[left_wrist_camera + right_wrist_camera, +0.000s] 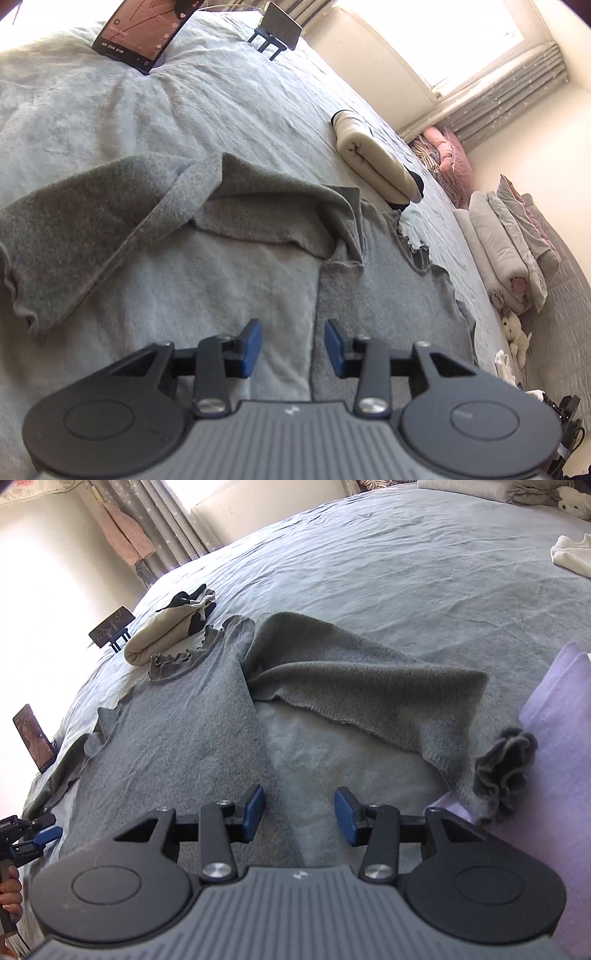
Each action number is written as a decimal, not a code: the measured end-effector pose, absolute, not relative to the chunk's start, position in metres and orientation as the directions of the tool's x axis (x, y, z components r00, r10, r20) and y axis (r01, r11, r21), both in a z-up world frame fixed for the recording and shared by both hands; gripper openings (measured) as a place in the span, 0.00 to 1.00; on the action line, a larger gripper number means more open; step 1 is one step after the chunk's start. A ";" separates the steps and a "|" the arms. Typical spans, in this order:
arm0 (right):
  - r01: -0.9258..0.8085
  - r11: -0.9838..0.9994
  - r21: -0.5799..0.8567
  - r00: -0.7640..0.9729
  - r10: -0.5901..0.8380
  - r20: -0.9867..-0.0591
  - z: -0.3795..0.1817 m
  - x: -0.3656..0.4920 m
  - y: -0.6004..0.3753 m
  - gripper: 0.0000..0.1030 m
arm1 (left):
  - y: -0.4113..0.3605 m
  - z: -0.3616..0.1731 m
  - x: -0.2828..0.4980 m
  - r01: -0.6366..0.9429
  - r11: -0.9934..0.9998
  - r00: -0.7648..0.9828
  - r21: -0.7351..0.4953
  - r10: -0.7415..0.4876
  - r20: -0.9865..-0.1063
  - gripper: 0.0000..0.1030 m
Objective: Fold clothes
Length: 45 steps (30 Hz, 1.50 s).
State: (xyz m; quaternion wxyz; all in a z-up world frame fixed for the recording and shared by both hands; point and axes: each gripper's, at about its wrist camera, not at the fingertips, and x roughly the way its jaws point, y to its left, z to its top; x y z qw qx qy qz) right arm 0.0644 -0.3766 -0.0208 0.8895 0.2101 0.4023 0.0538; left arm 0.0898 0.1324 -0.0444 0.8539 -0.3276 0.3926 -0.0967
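Observation:
A grey knitted sweater [388, 295] with a ruffled collar lies flat on the pale blue bed cover [221, 110]. One of its sleeves [92, 229] stretches out to the left. My left gripper [293, 341] hovers open over the edge of the sweater's body, nothing between its blue pads [253, 347]. In the right wrist view the sweater's body [177, 716] lies left of centre. Its other sleeve [369, 686] runs right, ending in a ruffled cuff [506, 760]. My right gripper [300, 812] stands open above the body's edge and the bed cover, holding nothing.
A rolled beige garment [373, 158] lies beyond the collar. Two phones on stands [144, 33] [280, 26] sit at the bed's far side. Folded bedding [509, 251] and a plush toy [517, 332] are at the right. A purple cloth [554, 738] lies under the cuff.

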 end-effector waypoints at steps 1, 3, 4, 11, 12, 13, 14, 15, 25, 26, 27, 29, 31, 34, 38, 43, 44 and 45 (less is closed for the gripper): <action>0.077 0.901 0.428 0.679 0.267 -0.683 -0.021 0.071 -0.379 0.46 | 0.132 -0.045 0.095 -0.098 0.761 0.685 -0.641 -0.416 -0.598 0.37; 0.082 0.893 0.443 0.694 0.268 -0.669 -0.023 0.083 -0.381 0.46 | 0.133 -0.049 0.108 -0.111 0.746 0.711 -0.657 -0.402 -0.577 0.37; 0.087 0.889 0.449 0.700 0.267 -0.663 -0.024 0.089 -0.382 0.46 | 0.133 -0.051 0.115 -0.119 0.736 0.725 -0.666 -0.394 -0.565 0.37; 0.148 0.844 0.515 0.760 0.236 -0.605 -0.032 0.131 -0.390 0.46 | 0.131 -0.053 0.145 -0.196 0.766 0.808 -0.612 -0.228 -0.544 0.17; 0.161 0.834 0.529 0.768 0.231 -0.597 -0.033 0.136 -0.392 0.46 | 0.129 -0.053 0.149 -0.203 0.781 0.814 -0.590 -0.200 -0.546 0.13; 0.174 0.823 0.540 0.775 0.224 -0.591 -0.035 0.141 -0.394 0.46 | 0.128 -0.052 0.152 -0.210 0.796 0.819 -0.567 -0.173 -0.547 0.06; 0.182 0.821 0.542 0.781 0.215 -0.587 -0.036 0.143 -0.395 0.43 | 0.127 -0.050 0.154 -0.212 0.811 0.821 -0.545 -0.154 -0.549 0.06; 0.192 0.829 0.525 0.787 0.189 -0.587 -0.037 0.146 -0.394 0.27 | 0.126 -0.048 0.156 -0.215 0.825 0.823 -0.523 -0.135 -0.551 0.06; 0.318 0.928 0.193 0.790 -0.147 -0.595 -0.019 0.147 -0.403 0.09 | 0.146 -0.032 0.156 -0.295 0.899 0.812 -0.323 0.058 -0.581 0.05; 0.327 0.928 0.179 0.777 -0.156 -0.611 -0.022 0.147 -0.407 0.09 | 0.146 -0.033 0.157 -0.296 0.905 0.800 -0.306 0.060 -0.597 0.05; 0.335 0.928 0.164 0.763 -0.165 -0.625 -0.025 0.147 -0.410 0.09 | 0.145 -0.033 0.157 -0.298 0.910 0.787 -0.287 0.064 -0.613 0.05; 0.347 0.927 0.140 0.737 -0.177 -0.652 -0.030 0.147 -0.418 0.08 | 0.142 -0.031 0.158 -0.296 0.922 0.762 -0.251 0.070 -0.644 0.07; 0.327 0.933 0.148 0.736 -0.154 -0.660 -0.029 0.144 -0.419 0.10 | 0.139 -0.027 0.159 -0.289 0.932 0.737 -0.217 0.072 -0.672 0.09; 0.296 0.944 0.143 0.727 -0.126 -0.675 -0.020 0.138 -0.417 0.21 | 0.139 -0.016 0.154 -0.250 0.947 0.706 -0.203 0.035 -0.707 0.24; 0.227 0.967 0.113 0.746 -0.098 -0.659 0.002 0.126 -0.410 0.46 | 0.134 -0.001 0.140 -0.174 0.968 0.675 -0.179 -0.015 -0.737 0.39; 0.124 0.988 0.096 0.787 -0.039 -0.616 0.022 0.126 -0.392 0.46 | 0.120 0.015 0.134 -0.069 0.978 0.693 -0.196 -0.095 -0.715 0.48; 0.105 0.990 0.093 0.788 -0.026 -0.615 0.023 0.130 -0.386 0.46 | 0.114 0.018 0.137 -0.046 0.980 0.706 -0.193 -0.105 -0.700 0.53; 0.087 0.992 0.089 0.787 -0.014 -0.616 0.022 0.135 -0.380 0.46 | 0.109 0.018 0.141 -0.029 0.981 0.715 -0.193 -0.115 -0.690 0.56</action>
